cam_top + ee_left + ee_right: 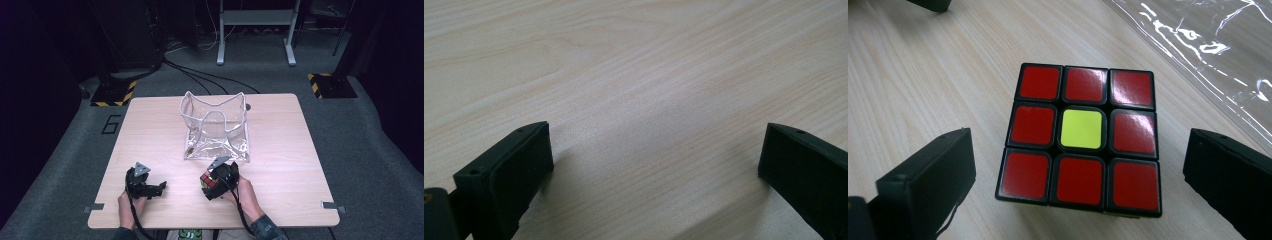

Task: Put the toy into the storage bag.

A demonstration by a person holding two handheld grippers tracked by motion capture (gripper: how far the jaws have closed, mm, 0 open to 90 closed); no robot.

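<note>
Puzzle cube [1080,135] on table [923,75] | right fingers [908,190] apart, straddling it untouched | left fingers [499,175] apart

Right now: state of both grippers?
Left gripper: open, nothing between the jaws, bare table below.
Right gripper: open, jaws either side of the puzzle cube, pads not touching.

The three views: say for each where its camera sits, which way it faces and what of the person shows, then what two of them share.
High view: above the person's side, facing forward and down on the table and clear bag; both hands and forearms show.
Left gripper view: on the left hand-held gripper, facing bare tabletop between open jaws.
Right gripper view: on the right hand-held gripper, facing the puzzle cube between open jaws, bag edge beyond.
Shared: the cube also shows in the high view.
</note>
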